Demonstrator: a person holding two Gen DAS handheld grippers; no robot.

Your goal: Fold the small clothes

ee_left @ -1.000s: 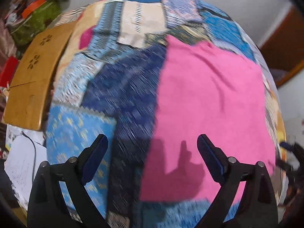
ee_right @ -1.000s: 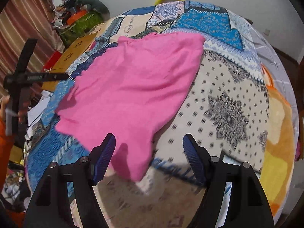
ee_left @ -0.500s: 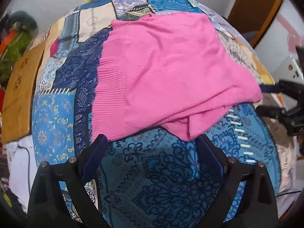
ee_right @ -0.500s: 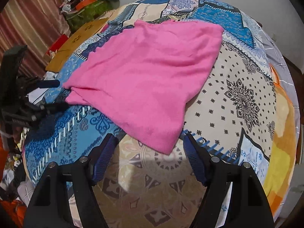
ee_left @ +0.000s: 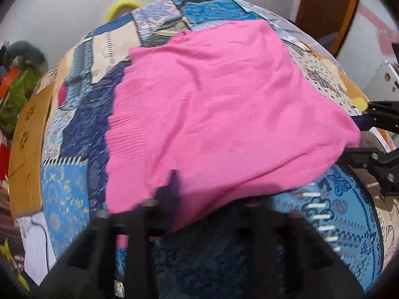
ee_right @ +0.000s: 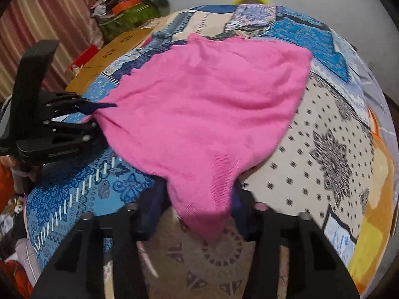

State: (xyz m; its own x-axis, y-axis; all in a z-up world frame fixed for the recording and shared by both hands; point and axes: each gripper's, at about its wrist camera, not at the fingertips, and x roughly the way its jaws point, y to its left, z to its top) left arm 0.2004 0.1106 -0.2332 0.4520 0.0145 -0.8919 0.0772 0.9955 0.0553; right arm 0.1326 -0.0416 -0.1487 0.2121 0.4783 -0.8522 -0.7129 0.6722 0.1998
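Observation:
A pink knit garment lies spread on a patchwork bedspread. My left gripper is at the garment's near left corner, its jaws closing with the hem between them. One finger lies on top of the cloth and the other is hidden under it. The right wrist view shows the left gripper pinching that corner. My right gripper is closing on the near right corner, and the cloth fills the gap between its fingers.
A brown board lies along the bed's left side, with white paper below it. A green bag and clutter stand at the back left by a striped curtain. A yellow ring sits behind the bed, a wooden door to the right.
Both grippers have come down onto the garment's near corners and their wide jaws have narrowed on the cloth. The left one swung in from the garment's left side.

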